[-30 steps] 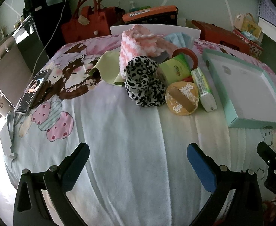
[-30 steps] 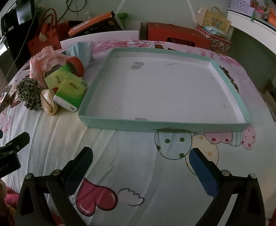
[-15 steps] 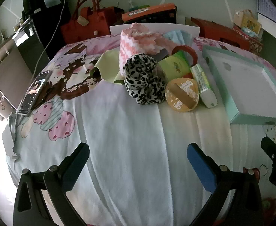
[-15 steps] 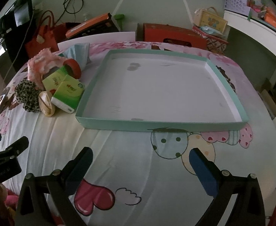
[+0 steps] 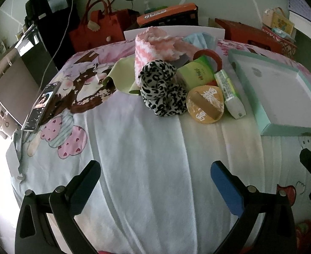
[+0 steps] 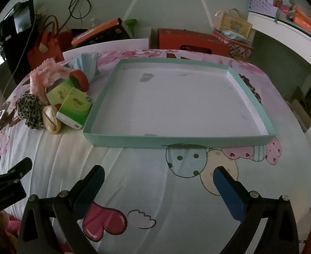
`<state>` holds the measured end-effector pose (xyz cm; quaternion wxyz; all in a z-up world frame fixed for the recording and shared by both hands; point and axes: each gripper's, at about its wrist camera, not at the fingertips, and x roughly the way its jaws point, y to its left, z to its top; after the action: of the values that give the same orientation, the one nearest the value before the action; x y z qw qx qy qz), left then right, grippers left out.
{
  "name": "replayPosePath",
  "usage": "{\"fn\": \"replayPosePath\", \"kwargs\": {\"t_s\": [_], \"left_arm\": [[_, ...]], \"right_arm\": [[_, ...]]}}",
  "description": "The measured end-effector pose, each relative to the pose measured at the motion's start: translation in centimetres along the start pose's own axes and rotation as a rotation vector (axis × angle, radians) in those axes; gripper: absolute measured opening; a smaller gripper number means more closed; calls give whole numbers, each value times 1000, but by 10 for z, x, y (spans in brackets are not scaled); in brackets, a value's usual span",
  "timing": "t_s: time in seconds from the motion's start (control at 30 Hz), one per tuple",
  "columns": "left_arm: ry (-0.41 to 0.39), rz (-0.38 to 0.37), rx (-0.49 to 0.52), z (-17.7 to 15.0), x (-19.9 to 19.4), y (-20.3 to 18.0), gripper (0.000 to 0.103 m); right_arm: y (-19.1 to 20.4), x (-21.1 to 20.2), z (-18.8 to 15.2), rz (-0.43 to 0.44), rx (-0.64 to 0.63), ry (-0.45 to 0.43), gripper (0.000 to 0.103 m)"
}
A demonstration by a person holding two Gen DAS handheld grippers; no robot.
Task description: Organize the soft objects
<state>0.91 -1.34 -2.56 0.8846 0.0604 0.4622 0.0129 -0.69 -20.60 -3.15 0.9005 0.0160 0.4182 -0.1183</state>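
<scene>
On the cartoon-print bed [image 5: 151, 148], the soft pile around the leopard scrunchie [image 5: 161, 89] lies just left of the bare teal tray [image 6: 176, 141]; with the left claw [image 5: 155, 175] and right claw [image 6: 158, 177] both agape and empty, a careless grab could drag tangled neighbours along.

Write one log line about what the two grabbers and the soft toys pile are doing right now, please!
left gripper: open, empty | right gripper: open, empty | leopard scrunchie: untouched in pile | tray: holds nothing
</scene>
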Motion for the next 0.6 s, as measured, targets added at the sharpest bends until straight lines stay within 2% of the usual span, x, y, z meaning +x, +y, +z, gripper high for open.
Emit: {"fn": "replayPosePath", "kwargs": {"t_s": [0.6], "left_arm": [[1, 24, 22, -3, -2, -2, 103]], "right_arm": [[-2, -3, -2, -12, 10, -2, 103]]}}
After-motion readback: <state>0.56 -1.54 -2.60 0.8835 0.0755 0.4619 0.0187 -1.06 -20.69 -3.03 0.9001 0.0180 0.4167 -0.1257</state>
